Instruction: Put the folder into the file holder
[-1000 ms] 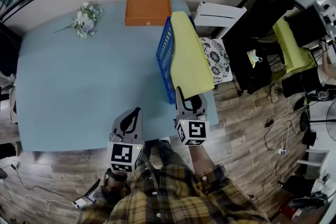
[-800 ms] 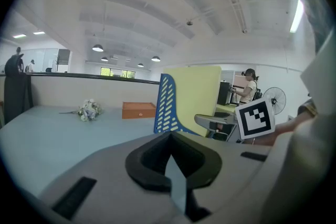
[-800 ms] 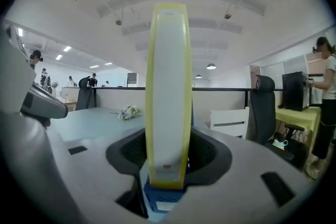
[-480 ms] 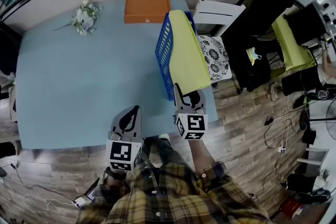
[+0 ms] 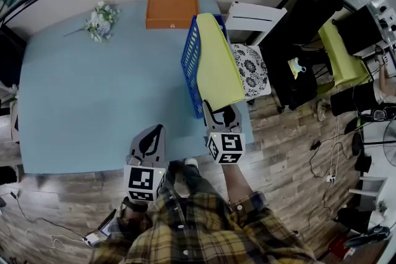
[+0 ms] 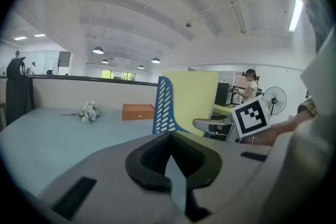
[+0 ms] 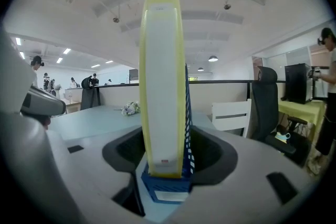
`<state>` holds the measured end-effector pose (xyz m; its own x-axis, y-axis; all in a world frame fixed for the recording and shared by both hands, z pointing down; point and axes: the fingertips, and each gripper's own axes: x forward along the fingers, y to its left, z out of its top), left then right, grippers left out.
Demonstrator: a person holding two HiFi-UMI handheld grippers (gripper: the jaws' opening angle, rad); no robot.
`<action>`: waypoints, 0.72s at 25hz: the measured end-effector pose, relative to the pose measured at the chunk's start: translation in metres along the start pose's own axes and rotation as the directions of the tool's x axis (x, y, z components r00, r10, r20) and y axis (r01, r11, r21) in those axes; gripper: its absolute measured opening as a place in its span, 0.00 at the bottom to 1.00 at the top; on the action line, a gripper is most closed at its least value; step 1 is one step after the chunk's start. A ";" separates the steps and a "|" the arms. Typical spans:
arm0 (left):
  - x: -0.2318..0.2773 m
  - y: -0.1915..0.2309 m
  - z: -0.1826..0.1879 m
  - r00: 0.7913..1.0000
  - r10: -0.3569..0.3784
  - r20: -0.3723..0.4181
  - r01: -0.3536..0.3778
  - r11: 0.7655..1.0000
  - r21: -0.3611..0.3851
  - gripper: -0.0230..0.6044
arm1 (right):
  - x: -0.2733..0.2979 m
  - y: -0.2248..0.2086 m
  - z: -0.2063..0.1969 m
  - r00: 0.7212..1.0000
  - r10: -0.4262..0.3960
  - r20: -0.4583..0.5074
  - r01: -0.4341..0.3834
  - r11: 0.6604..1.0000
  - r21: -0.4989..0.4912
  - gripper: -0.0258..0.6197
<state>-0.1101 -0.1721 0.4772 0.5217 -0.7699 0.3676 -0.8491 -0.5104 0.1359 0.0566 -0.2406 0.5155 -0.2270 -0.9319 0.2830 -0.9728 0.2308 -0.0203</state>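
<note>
The yellow folder (image 5: 219, 65) stands on edge in the blue file holder (image 5: 192, 65) at the right side of the light blue table (image 5: 93, 102). My right gripper (image 5: 221, 113) sits at the holder's near end, its jaws opening. In the right gripper view the folder's spine (image 7: 161, 86) rises between the jaws with gaps on both sides, above the holder's blue end (image 7: 165, 186). My left gripper (image 5: 154, 133) hovers over the table's front edge, shut and holding nothing. The left gripper view shows the folder (image 6: 191, 97) and holder (image 6: 164, 107) ahead to the right.
An orange box (image 5: 172, 13) and a bunch of white flowers (image 5: 99, 21) lie at the table's far side. A white chair (image 5: 253, 21) with a patterned cushion (image 5: 250, 68) stands just right of the holder. The table's front edge runs under both grippers.
The right gripper's jaws have spread off the folder and it has drawn back a little toward me. The folder stays in the holder. The left gripper has hardly moved.
</note>
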 end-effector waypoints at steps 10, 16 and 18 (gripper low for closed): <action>-0.007 -0.004 0.009 1.000 0.016 0.026 -0.016 1.000 0.007 0.02 | -0.010 0.002 0.013 0.999 0.035 0.018 -0.036 0.999 0.019 0.41; -0.013 -0.011 0.018 0.998 0.028 0.059 -0.030 0.999 0.030 0.02 | -0.029 -0.003 0.025 0.998 0.043 0.051 -0.044 0.999 0.028 0.41; -0.016 -0.014 0.022 0.997 0.031 0.071 -0.033 0.999 0.036 0.02 | -0.037 -0.005 0.031 0.997 0.045 0.070 -0.047 0.999 0.024 0.41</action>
<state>-0.1050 -0.1612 0.4491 0.4999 -0.8105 0.3052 -0.8625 -0.4978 0.0906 0.0682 -0.2156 0.4756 -0.2730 -0.9379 0.2141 -0.9620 0.2671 -0.0569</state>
